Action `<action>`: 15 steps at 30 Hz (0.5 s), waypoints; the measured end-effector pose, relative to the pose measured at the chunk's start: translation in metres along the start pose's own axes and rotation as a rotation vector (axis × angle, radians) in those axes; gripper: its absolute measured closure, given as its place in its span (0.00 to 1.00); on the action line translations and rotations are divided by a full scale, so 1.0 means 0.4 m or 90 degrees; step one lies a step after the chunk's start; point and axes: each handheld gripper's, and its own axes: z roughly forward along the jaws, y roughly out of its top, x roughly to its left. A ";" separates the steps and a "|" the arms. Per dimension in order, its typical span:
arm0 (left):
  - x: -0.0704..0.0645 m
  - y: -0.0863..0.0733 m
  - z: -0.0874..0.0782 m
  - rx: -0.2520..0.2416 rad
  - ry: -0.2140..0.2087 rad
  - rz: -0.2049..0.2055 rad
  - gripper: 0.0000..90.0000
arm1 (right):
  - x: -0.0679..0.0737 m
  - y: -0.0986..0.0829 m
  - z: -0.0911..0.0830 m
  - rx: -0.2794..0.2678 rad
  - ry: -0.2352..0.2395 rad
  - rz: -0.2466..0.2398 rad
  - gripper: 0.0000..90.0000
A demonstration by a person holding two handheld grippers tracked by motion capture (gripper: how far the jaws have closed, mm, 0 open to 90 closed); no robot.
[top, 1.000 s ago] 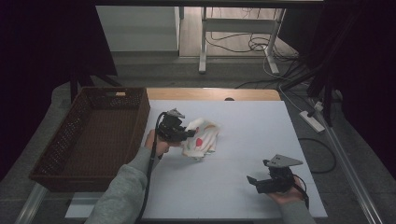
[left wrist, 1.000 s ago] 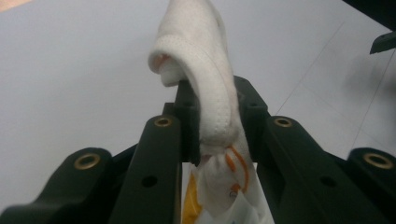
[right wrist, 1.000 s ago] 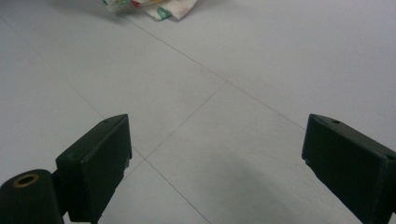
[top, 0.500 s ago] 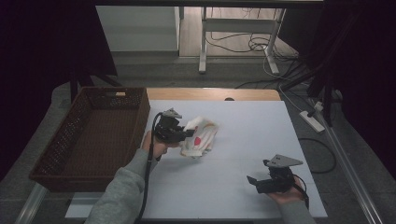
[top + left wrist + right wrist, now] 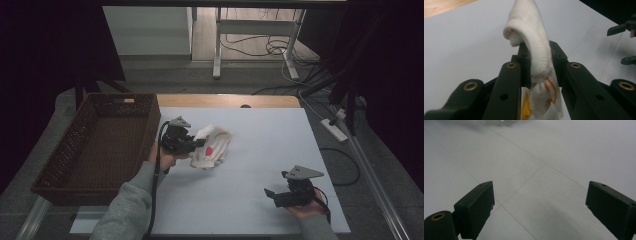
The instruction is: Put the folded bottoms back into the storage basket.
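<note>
A white cloth with red and orange print (image 5: 212, 146) hangs in the air over the left middle of the white table (image 5: 270, 135). My left gripper (image 5: 197, 144) is shut on it, and in the left gripper view the cloth (image 5: 534, 42) is pinched between the two black jaws, with my left gripper (image 5: 539, 60) pointing toward the table's right side. My right gripper (image 5: 270, 196) rests low near the front right edge of the table, open, with nothing between its jaws. In the right gripper view my right gripper (image 5: 539, 205) looks across bare table surface.
A dark brown wicker basket (image 5: 75, 150) stands just left of the table, beside my left hand. A power strip (image 5: 336, 129) and cables lie on the floor at the right. A desk frame (image 5: 250, 30) stands beyond the far edge.
My left gripper has carried the cloth a little to the left, toward the basket. The right gripper has stayed in place.
</note>
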 end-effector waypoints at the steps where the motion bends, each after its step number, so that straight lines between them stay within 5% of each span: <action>1: -0.001 0.000 -0.004 0.000 -0.001 0.002 0.83 | 0.000 0.000 0.000 0.000 0.000 0.000 0.10; 15: -0.008 -0.001 -0.050 -0.028 -0.008 -0.004 0.83 | 0.000 0.000 0.001 0.000 -0.001 0.000 0.10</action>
